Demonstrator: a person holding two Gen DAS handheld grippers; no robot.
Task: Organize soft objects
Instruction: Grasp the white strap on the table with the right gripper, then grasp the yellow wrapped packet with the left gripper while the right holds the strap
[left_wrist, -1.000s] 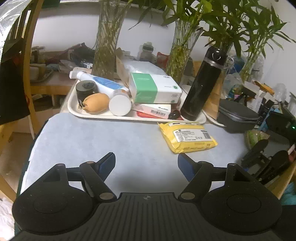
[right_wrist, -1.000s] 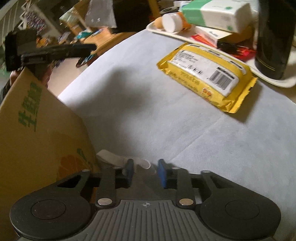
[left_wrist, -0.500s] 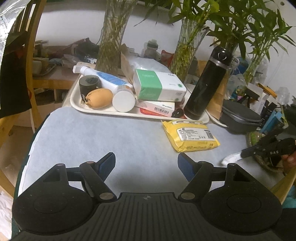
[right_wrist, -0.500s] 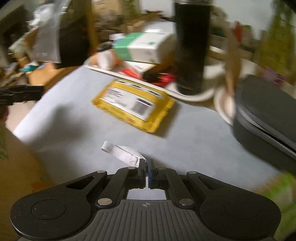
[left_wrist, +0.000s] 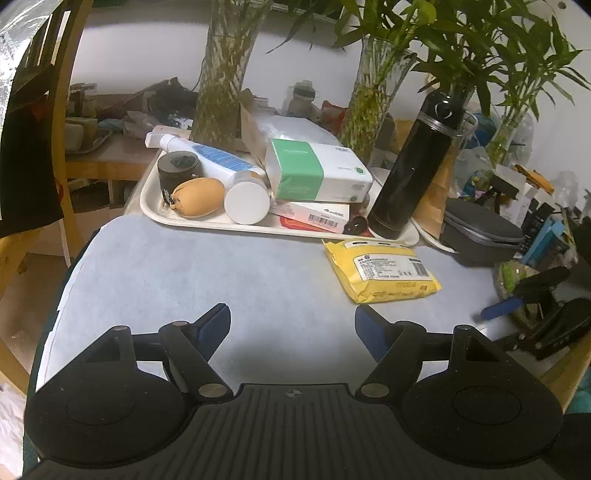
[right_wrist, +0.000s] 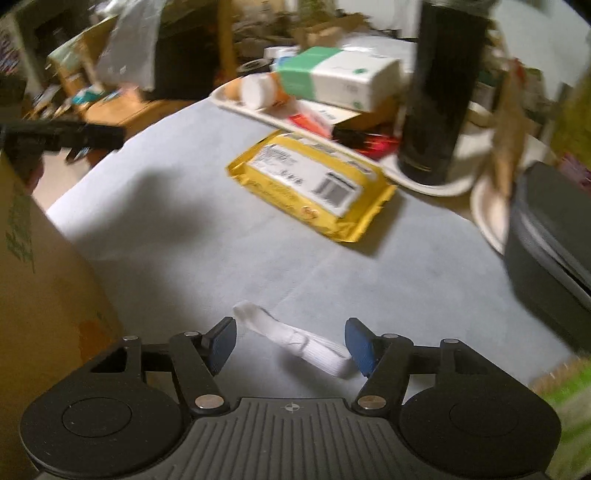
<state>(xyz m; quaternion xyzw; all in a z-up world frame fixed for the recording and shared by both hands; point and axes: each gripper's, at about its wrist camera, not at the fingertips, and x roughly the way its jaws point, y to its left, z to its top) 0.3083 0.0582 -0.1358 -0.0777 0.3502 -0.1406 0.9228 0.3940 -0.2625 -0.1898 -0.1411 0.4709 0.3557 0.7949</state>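
- Left wrist view, left to right: one cream tray (left_wrist: 155, 210) sits in the middle of the frame, holding one dark round container (left_wrist: 180, 170), one tan soft pouch (left_wrist: 199, 196), one white-and-blue bottle (left_wrist: 221, 162) lying on its side, and one green-and-white tissue pack (left_wrist: 317, 174) stacked on flat boxes.
- One black flask (left_wrist: 413, 166) stands upright at the tray's right end.
- One yellow wipes pack (left_wrist: 380, 267) lies flat on the pale blue tablecloth (left_wrist: 184, 273), just below the tray's right end.
- Three glass vases of green stalks stand along the top of the frame.
- The left gripper (left_wrist: 291, 325), at bottom centre, has its jaws spread with nothing between them.
- Right wrist view: one white folded cloth strip (right_wrist: 295, 339) lies on the tablecloth at lower centre.
- The right gripper (right_wrist: 290, 341) has just been opening; its jaws stand apart with the strip between them, and neither pad presses on it.
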